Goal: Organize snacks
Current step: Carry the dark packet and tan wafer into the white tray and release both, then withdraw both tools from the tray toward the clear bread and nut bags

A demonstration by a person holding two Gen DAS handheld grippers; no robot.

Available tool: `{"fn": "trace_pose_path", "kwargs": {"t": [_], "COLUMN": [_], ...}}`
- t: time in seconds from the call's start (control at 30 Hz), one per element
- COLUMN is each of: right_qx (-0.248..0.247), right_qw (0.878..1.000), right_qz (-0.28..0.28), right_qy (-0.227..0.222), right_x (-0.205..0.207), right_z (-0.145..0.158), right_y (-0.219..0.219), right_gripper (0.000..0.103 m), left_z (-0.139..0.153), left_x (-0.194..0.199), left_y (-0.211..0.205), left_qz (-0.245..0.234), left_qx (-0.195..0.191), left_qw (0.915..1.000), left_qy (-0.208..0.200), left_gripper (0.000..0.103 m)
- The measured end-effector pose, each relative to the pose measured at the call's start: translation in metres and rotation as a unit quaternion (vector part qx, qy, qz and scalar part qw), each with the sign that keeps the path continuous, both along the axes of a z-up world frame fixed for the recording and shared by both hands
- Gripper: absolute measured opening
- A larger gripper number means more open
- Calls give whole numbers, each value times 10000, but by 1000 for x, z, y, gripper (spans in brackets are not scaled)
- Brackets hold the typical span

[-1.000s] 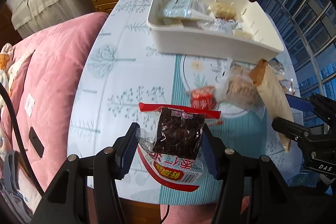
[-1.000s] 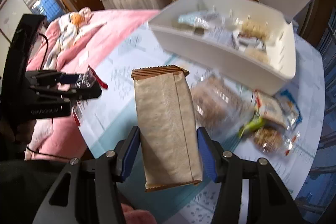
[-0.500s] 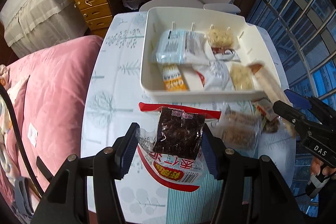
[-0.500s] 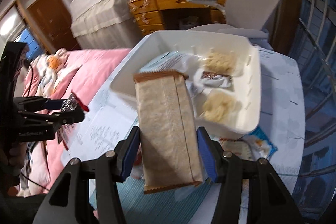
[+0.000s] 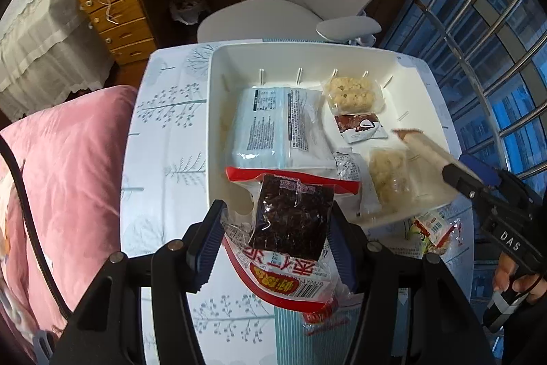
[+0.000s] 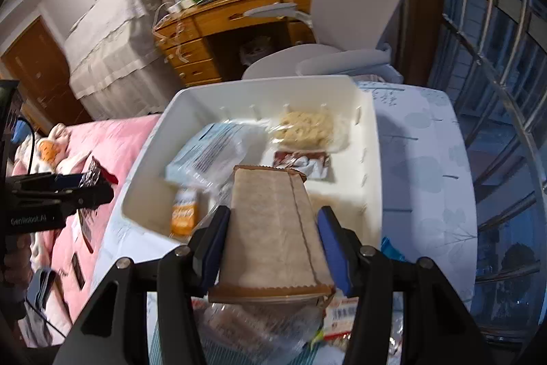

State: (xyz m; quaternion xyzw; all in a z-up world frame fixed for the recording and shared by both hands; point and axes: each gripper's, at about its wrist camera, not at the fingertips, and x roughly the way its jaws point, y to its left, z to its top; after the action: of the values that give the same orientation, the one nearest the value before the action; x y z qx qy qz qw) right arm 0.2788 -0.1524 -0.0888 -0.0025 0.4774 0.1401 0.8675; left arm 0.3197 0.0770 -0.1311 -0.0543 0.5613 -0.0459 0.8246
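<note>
Both tongs are clamped on snacks over the bin (image 5: 408, 70), left gripper (image 5: 275, 242) on a red pack (image 5: 290, 221), right gripper (image 6: 271, 248) on a brown pack (image 6: 273, 228), ready to drop in.

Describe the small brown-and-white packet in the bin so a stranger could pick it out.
Start at the white bin on the table. Near its right side, the brown-and-white packet lies between two clear-wrapped pale puffed cakes. It is the only dark brown wrapper there.
</note>
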Motion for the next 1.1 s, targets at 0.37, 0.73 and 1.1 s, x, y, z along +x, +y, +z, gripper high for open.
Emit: {"fn": "trace_pose_path", "kwargs": {"t": [0.37, 0.73, 1.1], "right_qx": [231, 326, 427], "right_qw": [9960, 9884, 9751], "right_qz": [-835, -1448, -2128], "right_qy": [216, 330, 461], "right_x": [13, -14, -68], "right_z": [-19, -16, -22], "right_y": [-5, -13, -22], "right_gripper": [54, 57, 58], "left_z": [-20, -6, -29], "left_x": [20, -4, -47], "left_y": [5, 6, -4], "left_qz": [-211, -547, -1247], "left_qx": [-344, -619, -661], "left_qw": [9991, 9965, 9896], "left_qy": [115, -129, 278], "left_gripper": [77, 85, 86]}}
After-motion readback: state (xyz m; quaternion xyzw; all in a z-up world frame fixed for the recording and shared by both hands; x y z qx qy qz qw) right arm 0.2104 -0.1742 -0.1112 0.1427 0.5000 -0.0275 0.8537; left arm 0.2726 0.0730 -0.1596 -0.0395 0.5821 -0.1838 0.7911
